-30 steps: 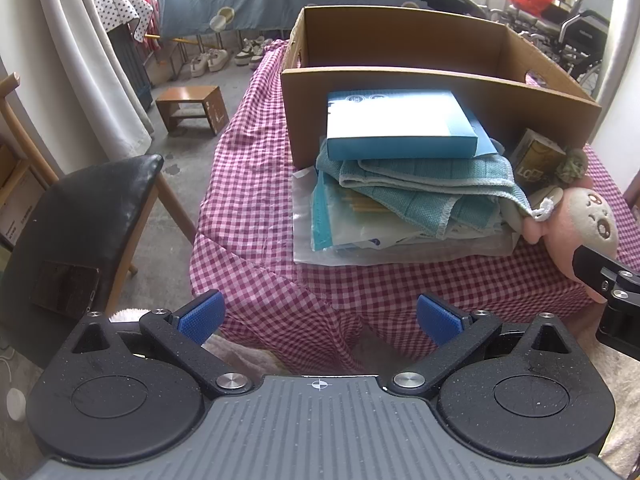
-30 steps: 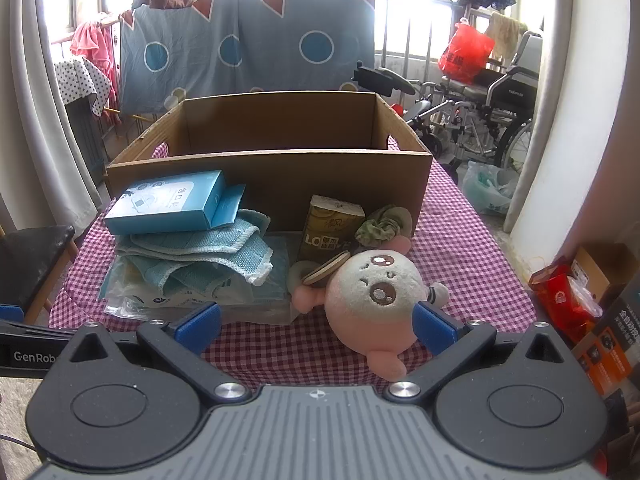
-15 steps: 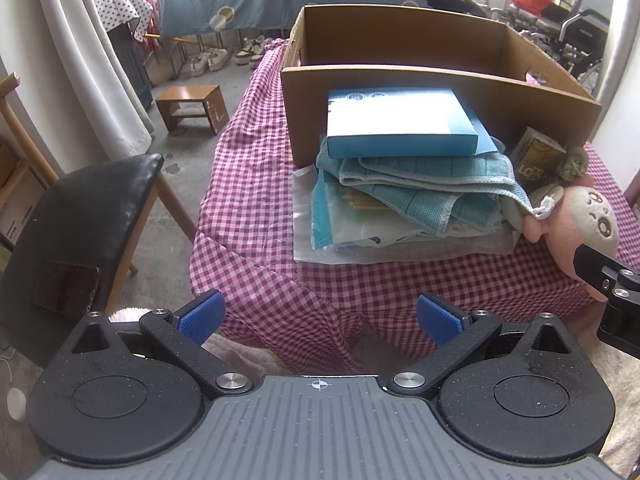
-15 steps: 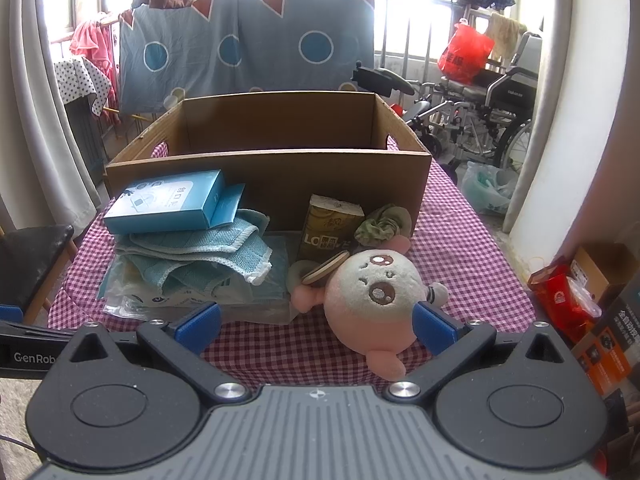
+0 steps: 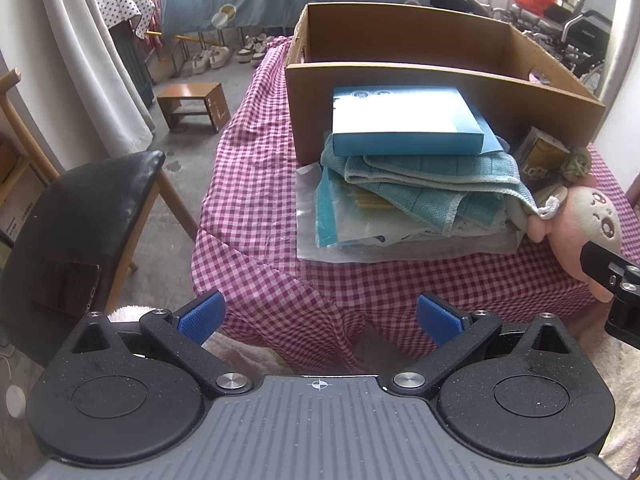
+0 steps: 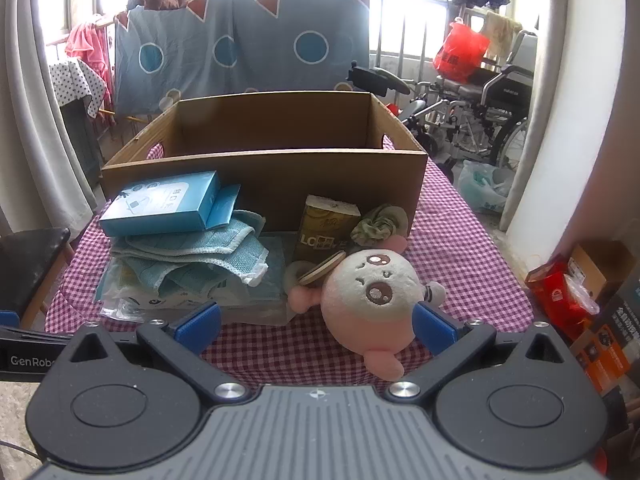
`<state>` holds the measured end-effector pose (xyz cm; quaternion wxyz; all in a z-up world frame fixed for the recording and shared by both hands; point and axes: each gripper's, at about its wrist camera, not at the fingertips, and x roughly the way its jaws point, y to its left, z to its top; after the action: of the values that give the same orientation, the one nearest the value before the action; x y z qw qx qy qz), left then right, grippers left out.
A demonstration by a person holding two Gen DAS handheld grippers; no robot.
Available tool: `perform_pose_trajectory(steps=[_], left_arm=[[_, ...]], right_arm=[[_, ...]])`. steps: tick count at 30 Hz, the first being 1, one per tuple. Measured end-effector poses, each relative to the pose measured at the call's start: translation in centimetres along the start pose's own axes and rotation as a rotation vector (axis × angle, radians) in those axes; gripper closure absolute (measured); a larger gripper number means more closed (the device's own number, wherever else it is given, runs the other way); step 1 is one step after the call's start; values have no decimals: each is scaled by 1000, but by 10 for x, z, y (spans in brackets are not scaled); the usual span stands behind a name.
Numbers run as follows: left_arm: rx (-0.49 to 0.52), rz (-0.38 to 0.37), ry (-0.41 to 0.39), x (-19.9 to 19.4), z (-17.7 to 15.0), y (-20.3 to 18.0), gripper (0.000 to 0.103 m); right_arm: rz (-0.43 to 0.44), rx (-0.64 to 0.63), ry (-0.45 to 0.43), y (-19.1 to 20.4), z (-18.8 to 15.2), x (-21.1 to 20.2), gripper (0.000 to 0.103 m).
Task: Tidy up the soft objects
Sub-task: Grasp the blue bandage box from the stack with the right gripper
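Observation:
A pink plush toy (image 6: 374, 294) lies at the front of the checked table, also in the left wrist view (image 5: 580, 232). Left of it, folded teal towels (image 6: 208, 256) sit on plastic-wrapped packets, with a blue box (image 6: 160, 204) on top; the same pile shows in the left wrist view (image 5: 424, 188). A green scrunchie (image 6: 380, 220) and a brown tissue pack (image 6: 324, 224) stand before the open cardboard box (image 6: 264, 176). My right gripper (image 6: 316, 326) is open, just short of the plush toy. My left gripper (image 5: 318, 316) is open and empty, below the table's front left corner.
A black chair (image 5: 80, 216) stands left of the table. A small wooden stool (image 5: 192, 104) sits on the floor behind it. Red and orange boxes (image 6: 576, 300) are stacked to the right. A wheelchair (image 6: 492, 112) is at the back right.

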<state>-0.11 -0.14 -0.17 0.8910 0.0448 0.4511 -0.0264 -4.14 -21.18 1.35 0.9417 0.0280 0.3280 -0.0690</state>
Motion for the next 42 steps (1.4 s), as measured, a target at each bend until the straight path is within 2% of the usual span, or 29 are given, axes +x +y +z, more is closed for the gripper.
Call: perform_pose_trajectory(steps=[4, 7, 10, 13, 15, 19, 24, 27, 31, 36, 42], left_arm=[[-11, -37, -22, -1, 0, 10, 0], [-40, -98, -36, -1, 5, 23, 0], [-56, -180, -60, -1, 10, 34, 0], [-68, -303, -73, 1, 15, 42, 0], [-49, -343, -81, 2, 16, 43, 0], [27, -319, -126, 0, 23, 36, 0], [84, -271, -183, 3, 35, 30, 0], [119, -265, -230, 7, 42, 26, 1], [194, -234, -288, 14, 51, 14, 8], [230, -240, -269, 30, 62, 6, 22], [232, -283, -228, 46, 71, 7, 22]], right_arm=[[-15, -1, -4, 0, 4, -1, 0], [-20, 5, -29, -4, 9, -3, 0], [41, 25, -75, -12, 16, -7, 0], [125, 47, -119, -18, 26, -10, 0], [168, 45, -160, -17, 34, -12, 0], [281, 63, -221, -14, 53, -12, 0], [411, 99, -197, -4, 74, 9, 3], [448, 91, -164, 5, 81, 24, 11], [503, 114, -95, 12, 90, 46, 25], [542, 133, -14, 17, 94, 70, 34], [555, 143, 56, 22, 95, 88, 39]])
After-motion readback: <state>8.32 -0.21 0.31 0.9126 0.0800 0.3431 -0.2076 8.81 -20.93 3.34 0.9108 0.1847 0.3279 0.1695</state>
